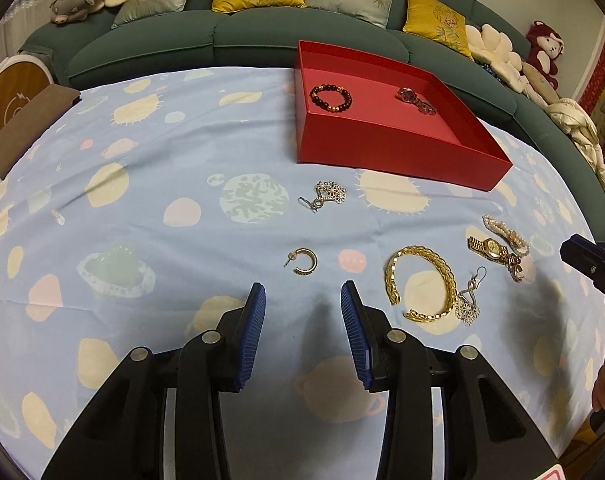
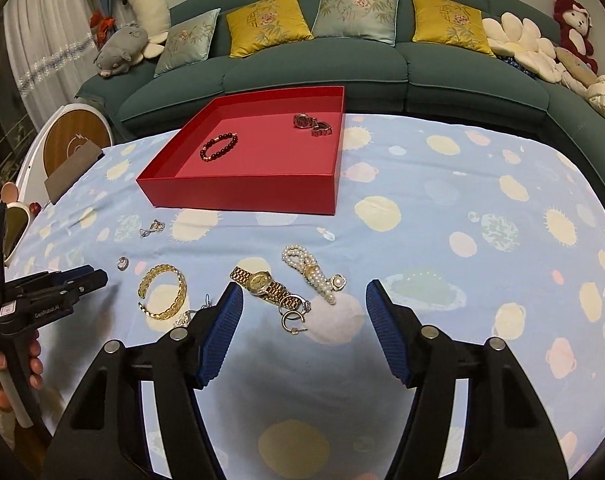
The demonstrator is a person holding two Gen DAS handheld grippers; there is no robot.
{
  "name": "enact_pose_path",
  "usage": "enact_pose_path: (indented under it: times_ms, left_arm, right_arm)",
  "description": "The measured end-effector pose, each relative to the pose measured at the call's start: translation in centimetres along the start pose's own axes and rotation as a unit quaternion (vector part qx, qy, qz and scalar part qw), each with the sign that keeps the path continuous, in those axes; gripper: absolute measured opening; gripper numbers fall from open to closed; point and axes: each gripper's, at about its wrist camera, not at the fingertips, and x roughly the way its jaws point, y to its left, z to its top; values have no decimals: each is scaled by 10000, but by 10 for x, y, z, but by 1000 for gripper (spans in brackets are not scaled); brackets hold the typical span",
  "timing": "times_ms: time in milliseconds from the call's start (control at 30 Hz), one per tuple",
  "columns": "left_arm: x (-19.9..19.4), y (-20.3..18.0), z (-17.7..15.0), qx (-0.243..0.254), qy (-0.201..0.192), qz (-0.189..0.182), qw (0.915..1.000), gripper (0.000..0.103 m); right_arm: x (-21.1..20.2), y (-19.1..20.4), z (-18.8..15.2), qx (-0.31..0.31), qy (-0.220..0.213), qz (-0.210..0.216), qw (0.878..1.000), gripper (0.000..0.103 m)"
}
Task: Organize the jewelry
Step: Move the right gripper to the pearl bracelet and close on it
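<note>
Hoop earring (image 1: 302, 261) just ahead of left tool (image 1: 303, 300), gold watch (image 2: 262, 282) before right tool (image 2: 304, 300); both apart, empty. Straddle squarely, pinch gently.

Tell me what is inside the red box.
The red box holds a dark beaded bracelet and a rose-toned watch, lying apart on its floor. The near wall hides the strip of floor just behind it in both views.
</note>
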Motion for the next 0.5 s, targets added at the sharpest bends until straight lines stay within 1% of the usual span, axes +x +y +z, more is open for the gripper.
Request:
enact_pose_path:
  times_ms: [67,100,200,233,267,333,500]
  left_arm:
    - [3,1,1,-44,6,39,10000,38]
    - [3,1,2,-67,12,41,10000,38]
    - [0,-1,2,-62,-26,7,10000,38]
    - [-1,-3,2,-34,-46,13,10000,38]
    - [-1,-4,2,-7,-55,19,10000,38]
    - [-1,-5,2,23,-51,12,10000,38]
    - [0,-3,1,1,-39,12,10000,38]
  right_arm:
    - [0,-2,0,39,11,11,10000,58]
    - [1,-3,0,53,25,5,10000,55]
    - [7,-10,3,150,91,-40,9998,52]
    - [11,-13,4,201,131,-20,9997,49]
    - [15,-15,5,253,175,2,9995,47]
    - [22,-17,7,298,243,-19,9993,47]
    - [39,-7,9,147,357,-92,9992,47]
